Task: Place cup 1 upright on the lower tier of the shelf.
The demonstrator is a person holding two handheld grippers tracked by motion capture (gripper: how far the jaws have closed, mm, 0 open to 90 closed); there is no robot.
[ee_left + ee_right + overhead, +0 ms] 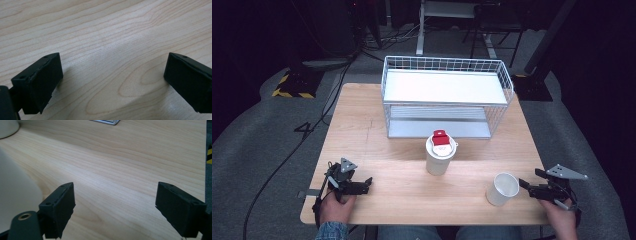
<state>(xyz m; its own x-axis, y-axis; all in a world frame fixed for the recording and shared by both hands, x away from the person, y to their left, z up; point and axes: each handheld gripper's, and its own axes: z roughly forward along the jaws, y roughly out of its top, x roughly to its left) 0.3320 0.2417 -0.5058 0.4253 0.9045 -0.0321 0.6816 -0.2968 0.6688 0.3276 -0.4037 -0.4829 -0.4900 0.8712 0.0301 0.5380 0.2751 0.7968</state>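
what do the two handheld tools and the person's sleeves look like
Both tools, left and right, are black with two blocky black jaws and a grey three-cornered plate on top. A dark cable trails from the left one. A blue denim sleeve covers the left forearm.

The tabletop (pixel 402 192) is pale wood with a clear flowing grain, smooth and satin, catching a soft sheen in the left gripper view. The open cup (pixel 502 189) looks like matt white paper, and the lidded cup (pixel 440 160) is the same paper under a smooth white plastic lid with a glossy red tab (pixel 441 137). The wire basket (pixel 447 95) is thin white-coated metal wire, holding flat, smooth white shelves. Each hand-held gripper, left (pixel 112 75) and right (pixel 115 202), has matt black plastic jaws, faintly rough at the edges, with a dull grey plate on top. The floor (pixel 257 135) is grey, coarse carpet.
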